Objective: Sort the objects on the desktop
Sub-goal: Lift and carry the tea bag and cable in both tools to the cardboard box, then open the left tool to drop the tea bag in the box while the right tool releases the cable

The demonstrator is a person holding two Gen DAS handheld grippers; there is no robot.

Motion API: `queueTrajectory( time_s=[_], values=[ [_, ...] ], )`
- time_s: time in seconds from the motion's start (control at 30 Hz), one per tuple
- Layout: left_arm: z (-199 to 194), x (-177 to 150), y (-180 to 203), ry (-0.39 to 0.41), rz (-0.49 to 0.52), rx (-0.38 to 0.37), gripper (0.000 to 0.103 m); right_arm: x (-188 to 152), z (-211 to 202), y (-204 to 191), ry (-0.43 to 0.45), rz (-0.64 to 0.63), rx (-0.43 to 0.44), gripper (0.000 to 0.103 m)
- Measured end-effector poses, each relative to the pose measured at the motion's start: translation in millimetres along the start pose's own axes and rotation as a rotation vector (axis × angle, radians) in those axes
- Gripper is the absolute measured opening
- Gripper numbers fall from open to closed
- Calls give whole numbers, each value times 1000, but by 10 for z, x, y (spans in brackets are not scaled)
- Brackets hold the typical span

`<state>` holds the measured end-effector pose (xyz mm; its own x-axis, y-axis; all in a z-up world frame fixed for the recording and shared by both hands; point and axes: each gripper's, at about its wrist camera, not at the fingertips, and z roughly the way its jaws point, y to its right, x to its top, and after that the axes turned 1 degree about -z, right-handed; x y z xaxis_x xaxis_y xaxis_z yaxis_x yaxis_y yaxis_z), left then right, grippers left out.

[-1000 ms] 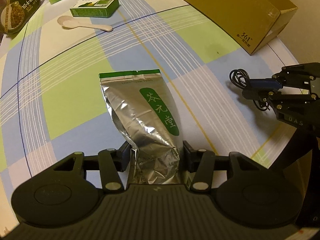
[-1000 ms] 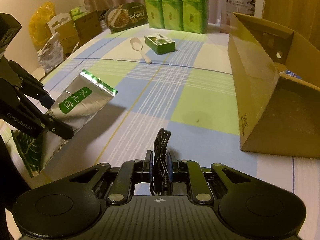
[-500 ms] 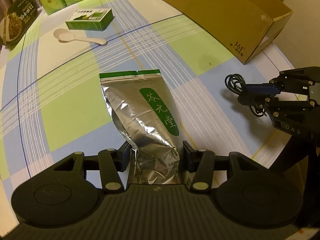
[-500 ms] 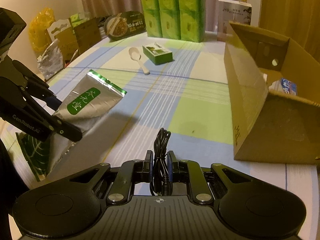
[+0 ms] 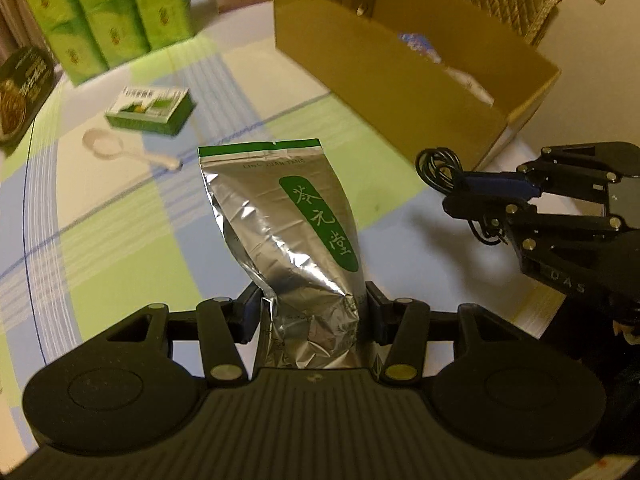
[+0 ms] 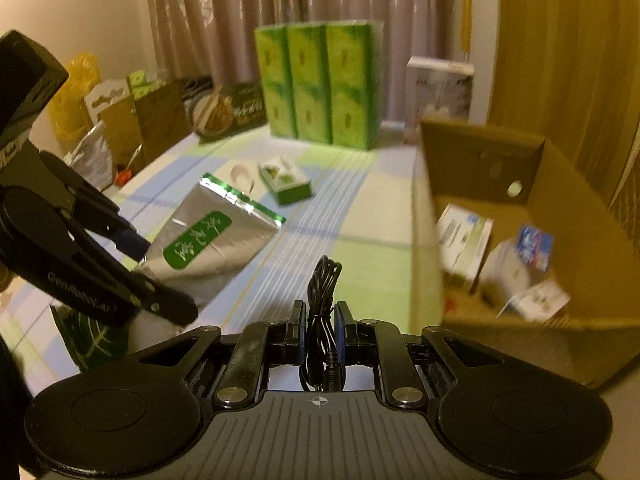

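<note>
My left gripper (image 5: 312,312) is shut on the bottom of a silver foil tea pouch (image 5: 288,220) with a green label, held up above the checked tablecloth. The pouch also shows in the right wrist view (image 6: 212,236). My right gripper (image 6: 320,320) is shut on a coiled black cable (image 6: 324,292), also raised; it shows at the right of the left wrist view (image 5: 440,168). An open cardboard box (image 5: 400,80) lies ahead on the right and holds several packets (image 6: 500,256).
A small green box (image 5: 150,110) and a white spoon (image 5: 120,148) lie on the cloth at far left. Tall green packs (image 6: 320,80) stand at the back. A round food container (image 5: 20,96) and bags (image 6: 92,152) sit at the left edge.
Both grippers have risen and tilted up with their loads and moved nearer the cardboard box, whose inside now shows.
</note>
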<state>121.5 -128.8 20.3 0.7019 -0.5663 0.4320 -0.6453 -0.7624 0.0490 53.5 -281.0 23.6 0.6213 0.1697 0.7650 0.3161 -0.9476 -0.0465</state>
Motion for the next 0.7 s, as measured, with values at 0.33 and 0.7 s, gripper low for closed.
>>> queueTrajectory(
  time_s=[0.33,0.7],
  values=[
    [-222,539,236,81,30,-34,46,401,-296,409,101,19,-52,11],
    [-234,1236,626,150,7,-122,46,521,-392,1243,110,89,-177,11]
  ],
)
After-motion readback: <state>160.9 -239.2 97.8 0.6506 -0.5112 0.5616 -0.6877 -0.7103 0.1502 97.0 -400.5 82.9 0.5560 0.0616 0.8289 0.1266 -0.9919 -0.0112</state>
